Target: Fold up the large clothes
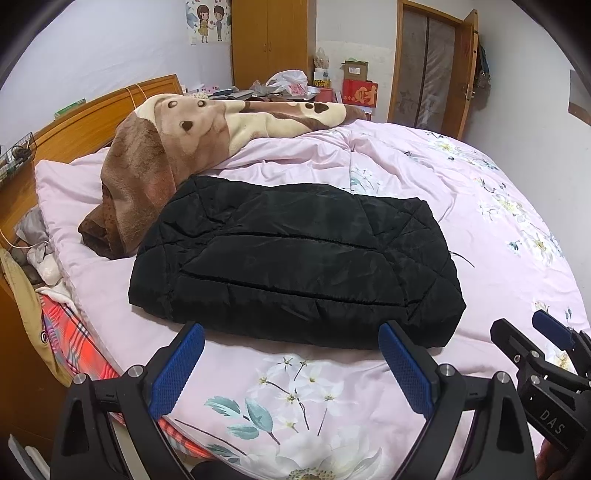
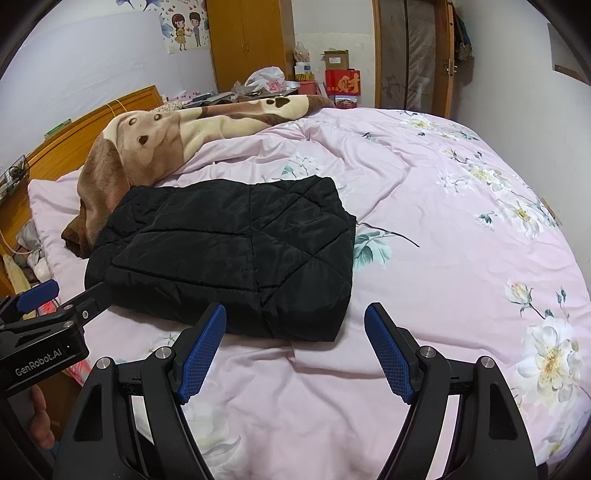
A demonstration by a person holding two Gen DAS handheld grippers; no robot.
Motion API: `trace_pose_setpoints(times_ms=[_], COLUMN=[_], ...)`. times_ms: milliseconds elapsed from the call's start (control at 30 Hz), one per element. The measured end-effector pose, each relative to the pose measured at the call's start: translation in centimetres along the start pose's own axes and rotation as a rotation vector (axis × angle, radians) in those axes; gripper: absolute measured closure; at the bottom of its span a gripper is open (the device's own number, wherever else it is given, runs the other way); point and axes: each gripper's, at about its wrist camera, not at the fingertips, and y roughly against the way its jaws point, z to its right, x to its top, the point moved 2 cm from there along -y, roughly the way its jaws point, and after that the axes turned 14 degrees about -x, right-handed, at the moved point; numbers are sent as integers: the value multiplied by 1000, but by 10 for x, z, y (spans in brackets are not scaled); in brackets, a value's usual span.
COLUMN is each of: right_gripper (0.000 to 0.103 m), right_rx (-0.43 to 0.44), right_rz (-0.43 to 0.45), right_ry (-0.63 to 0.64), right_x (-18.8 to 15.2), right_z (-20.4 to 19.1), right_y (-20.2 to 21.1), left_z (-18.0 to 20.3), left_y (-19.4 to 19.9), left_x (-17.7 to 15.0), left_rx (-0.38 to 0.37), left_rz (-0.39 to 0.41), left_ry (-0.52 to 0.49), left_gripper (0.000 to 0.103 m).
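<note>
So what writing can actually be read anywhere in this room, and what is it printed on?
"GenRobot.AI": white lettering on the black body of the left tongs, seen from the right wrist camera.
"DAS": on the black body of the right tongs, seen from the left wrist camera.
"财": one large gold character on the red box by the far wall.
Cartoon poster and the other boxes: print too small to read.

Bed [image 1: 480,206] under pink floral quilt; folded black quilted jacket [image 1: 295,258] flat on quilt; brown-and-cream fleece blanket [image 1: 177,147] heaped behind it, touching jacket's far left corner; pink pillow [image 1: 62,192] by headboard.
</note>
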Motion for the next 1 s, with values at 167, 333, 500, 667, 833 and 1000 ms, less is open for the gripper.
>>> trace_pose_setpoints(times_ms=[167, 333, 500, 667, 833, 1000], right_gripper=[26, 26, 26, 26, 26, 26], right_rx=[-1, 0, 0, 0, 1, 1], right_rz=[3, 8, 7, 11, 7, 6], right_ry=[-4, -7, -7, -6, -5, -3], right_x=[0, 1, 1, 2, 2, 1], right_z=[0, 0, -1, -2, -1, -1], right_y=[2, 5, 5, 8, 9, 9], left_z=[3, 5, 5, 7, 9, 9], left_y=[3, 4, 4, 5, 6, 6], left_x=[1, 1, 2, 2, 2, 2], left_rx=[1, 3, 2, 5, 5, 7], left_rz=[8, 10, 9, 12, 14, 12], left_ry=[-4, -6, -8, -8, -4, 0], left_gripper=[7, 7, 7, 7, 7, 7])
